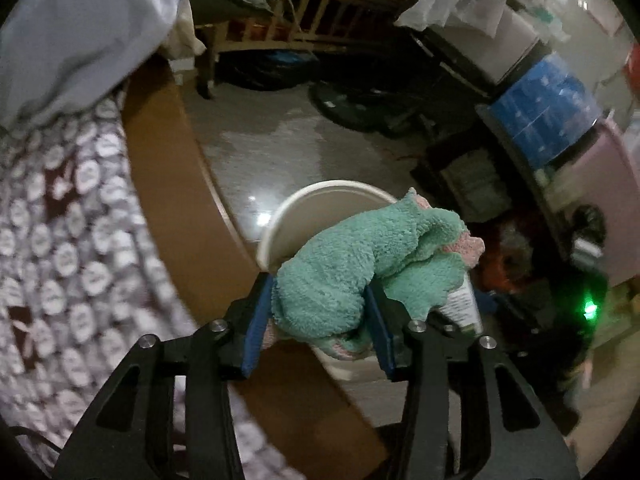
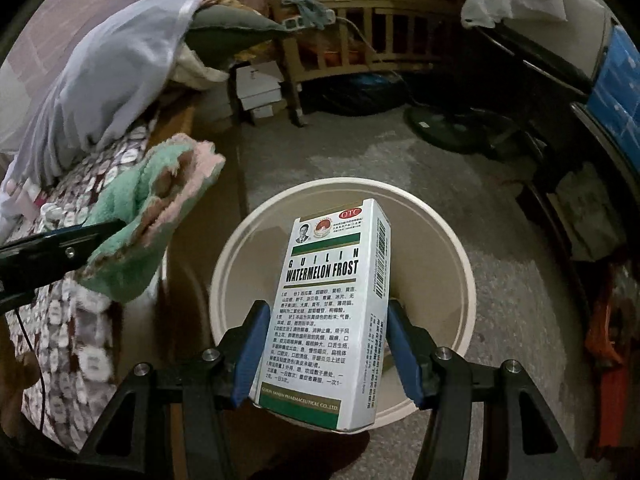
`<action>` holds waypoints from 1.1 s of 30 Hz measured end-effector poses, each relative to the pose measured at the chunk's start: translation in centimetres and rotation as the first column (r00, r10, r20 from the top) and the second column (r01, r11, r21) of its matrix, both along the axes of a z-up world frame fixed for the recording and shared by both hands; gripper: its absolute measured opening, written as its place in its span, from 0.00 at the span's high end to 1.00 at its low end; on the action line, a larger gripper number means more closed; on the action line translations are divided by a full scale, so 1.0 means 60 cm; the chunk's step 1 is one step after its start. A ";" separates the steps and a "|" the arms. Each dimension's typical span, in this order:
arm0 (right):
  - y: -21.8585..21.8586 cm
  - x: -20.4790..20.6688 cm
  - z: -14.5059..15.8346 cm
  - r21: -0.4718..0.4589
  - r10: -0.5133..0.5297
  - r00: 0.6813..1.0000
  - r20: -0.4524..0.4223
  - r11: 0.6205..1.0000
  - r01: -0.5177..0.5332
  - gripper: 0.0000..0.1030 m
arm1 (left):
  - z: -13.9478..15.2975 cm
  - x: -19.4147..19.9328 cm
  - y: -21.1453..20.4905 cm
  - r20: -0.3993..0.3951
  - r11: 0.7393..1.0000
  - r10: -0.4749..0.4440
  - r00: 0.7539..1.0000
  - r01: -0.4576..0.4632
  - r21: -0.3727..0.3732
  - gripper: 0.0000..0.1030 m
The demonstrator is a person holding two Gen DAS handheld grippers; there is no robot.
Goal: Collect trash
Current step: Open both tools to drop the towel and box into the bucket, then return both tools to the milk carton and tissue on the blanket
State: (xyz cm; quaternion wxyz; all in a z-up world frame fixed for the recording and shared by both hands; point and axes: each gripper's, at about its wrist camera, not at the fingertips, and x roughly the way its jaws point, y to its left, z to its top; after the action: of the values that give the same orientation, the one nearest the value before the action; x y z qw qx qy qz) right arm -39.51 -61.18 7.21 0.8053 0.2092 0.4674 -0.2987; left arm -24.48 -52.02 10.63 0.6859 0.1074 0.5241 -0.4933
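Note:
A fluffy green cloth with pink edging [image 1: 340, 256] bunches between the blue pads of my left gripper [image 1: 320, 312], which is shut on it. The cloth hangs beside the bed edge, over the near rim of a cream round bin [image 1: 320, 186] on the floor. My right gripper [image 2: 328, 312] is shut on a white medicine box printed "Watermelon Frost" [image 2: 332, 292], held upright over the open mouth of the bin [image 2: 460, 248]. In the right wrist view the cloth [image 2: 132, 216] and a left finger [image 2: 80, 236] sit to the left of the bin. The box's corner [image 1: 464, 304] shows behind the cloth.
A bed with a patterned quilt [image 1: 60, 240] and brown wooden side board [image 1: 168, 184] runs along the left. A wooden crib [image 2: 380, 32] and a fan base [image 2: 452, 128] stand farther back. Blue boxes [image 1: 544, 108] and a pink cabinet [image 1: 600, 184] crowd the right. Grey floor [image 2: 320, 152] lies between.

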 end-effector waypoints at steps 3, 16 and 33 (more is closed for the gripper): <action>-0.009 -0.003 -0.001 -0.025 -0.035 0.999 -0.015 0.999 0.034 0.44 | 0.002 -0.001 -0.007 -0.043 0.999 -0.010 0.999 0.009 -0.031 0.49; 0.002 0.010 -0.015 0.014 -0.035 0.999 -0.020 0.999 0.035 0.40 | 0.005 0.018 0.053 0.093 0.999 0.034 0.995 -0.035 0.011 0.46; 0.104 0.104 0.028 0.011 0.102 0.994 0.037 0.995 -0.103 0.38 | -0.021 0.107 0.201 0.289 0.969 0.196 0.937 -0.231 0.092 0.46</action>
State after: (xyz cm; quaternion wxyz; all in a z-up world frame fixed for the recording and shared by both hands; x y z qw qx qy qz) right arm -33.28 -54.95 8.90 0.8267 0.1956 0.4646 -0.2500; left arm -18.08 -39.96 9.34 0.7941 0.1605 0.4610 -0.3621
